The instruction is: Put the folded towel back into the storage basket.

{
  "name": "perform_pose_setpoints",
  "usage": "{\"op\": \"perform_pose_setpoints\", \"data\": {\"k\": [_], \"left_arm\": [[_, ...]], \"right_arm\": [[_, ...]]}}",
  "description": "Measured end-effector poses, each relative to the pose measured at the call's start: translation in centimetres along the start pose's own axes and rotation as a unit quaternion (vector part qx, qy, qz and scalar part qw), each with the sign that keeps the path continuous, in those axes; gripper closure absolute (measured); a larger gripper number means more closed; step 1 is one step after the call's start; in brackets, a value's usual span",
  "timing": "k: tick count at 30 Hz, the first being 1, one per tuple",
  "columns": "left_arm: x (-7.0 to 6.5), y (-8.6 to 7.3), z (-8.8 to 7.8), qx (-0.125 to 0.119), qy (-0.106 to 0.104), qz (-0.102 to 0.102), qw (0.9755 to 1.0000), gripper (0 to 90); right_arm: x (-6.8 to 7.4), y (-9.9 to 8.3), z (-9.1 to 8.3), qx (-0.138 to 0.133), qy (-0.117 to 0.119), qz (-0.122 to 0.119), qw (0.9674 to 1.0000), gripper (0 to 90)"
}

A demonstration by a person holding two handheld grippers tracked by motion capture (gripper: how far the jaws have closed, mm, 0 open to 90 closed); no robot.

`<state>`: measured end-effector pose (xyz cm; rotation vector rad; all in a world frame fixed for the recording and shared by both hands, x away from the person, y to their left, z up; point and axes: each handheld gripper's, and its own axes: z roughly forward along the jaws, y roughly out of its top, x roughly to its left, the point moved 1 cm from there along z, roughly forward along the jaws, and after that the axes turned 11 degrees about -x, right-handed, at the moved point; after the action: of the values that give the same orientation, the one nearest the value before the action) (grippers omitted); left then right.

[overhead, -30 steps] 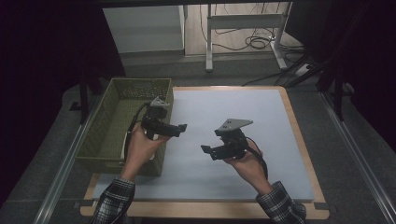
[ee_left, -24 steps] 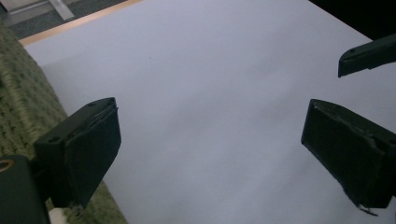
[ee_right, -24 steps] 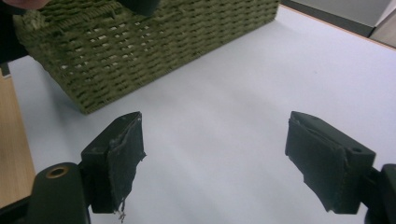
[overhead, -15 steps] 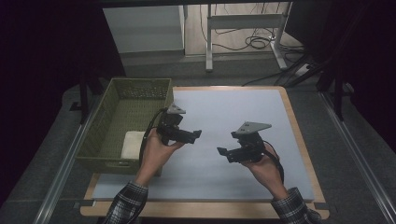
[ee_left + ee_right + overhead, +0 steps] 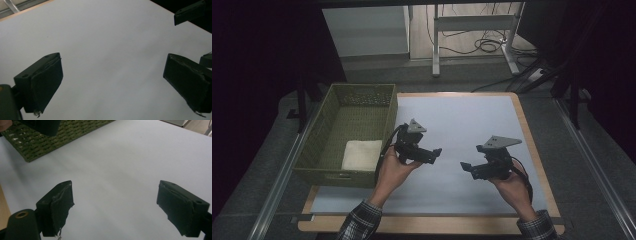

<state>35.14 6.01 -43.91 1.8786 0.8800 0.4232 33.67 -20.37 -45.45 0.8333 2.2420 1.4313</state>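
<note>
You're holding both claws out over the pale sheet (image 5: pixel 462 125) that is covering the desk (image 5: pixel 532 150), and nothing is caught in either one. Your left claw (image 5: pixel 438 151) is sitting just right of the green woven basket (image 5: pixel 362 95), pointing across toward your other hand, with its grey three-cornered plate on top. Looking along it in the left gripper view, the left claw (image 5: pixel 112 82) is standing wide apart, bare sheet showing between the two black pads, and the tip of your other claw is peeking in at the upper right corner.

Your right claw (image 5: pixel 463 166) is hovering over the right half of the sheet, aimed back toward the left one, the two tips near each other but apart. In the right gripper view the right claw (image 5: pixel 115 202) is gaping too, its jaws having just been opening, and only blank sheet is lying between them; the basket's woven wall (image 5: pixel 50 137) is running across the upper left there.

The thing nearest your hands is the folded white cloth (image 5: pixel 361 155), and it's lying flat inside the basket at the near end, against the front wall, well clear of both claws. Your left hand (image 5: pixel 396 167) is sitting closest to it, just past the basket's right rim. Your right hand (image 5: pixel 511 182) is resting low near the desk's right edge, plaid cuffs showing at both wrists.
</note>
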Motion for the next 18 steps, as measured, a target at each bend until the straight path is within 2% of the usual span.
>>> {"op": "perform_pose_setpoints", "data": {"k": [3, 9, 18], "left_arm": [[-0.5, -0.4, 0.4, -0.003, -0.008, -0.001, 1.0000, 2.9], [-1.6, -1.8, 1.4, 0.003, -0.016, 0.012, 0.9998, 2.7], [-2.4, -4.0, 2.0, 0.009, -0.023, 0.009, 0.9996, 2.5]], "right_arm": [[-0.5, -0.7, -0.6, 0.004, -0.006, 0.000, 1.0000, 13.2], [-1.1, -2.2, -1.4, 0.011, -0.014, 0.004, 0.9998, 12.1], [-1.8, -5.0, -1.7, 0.024, -0.019, 0.019, 0.9994, 7.4]]}}
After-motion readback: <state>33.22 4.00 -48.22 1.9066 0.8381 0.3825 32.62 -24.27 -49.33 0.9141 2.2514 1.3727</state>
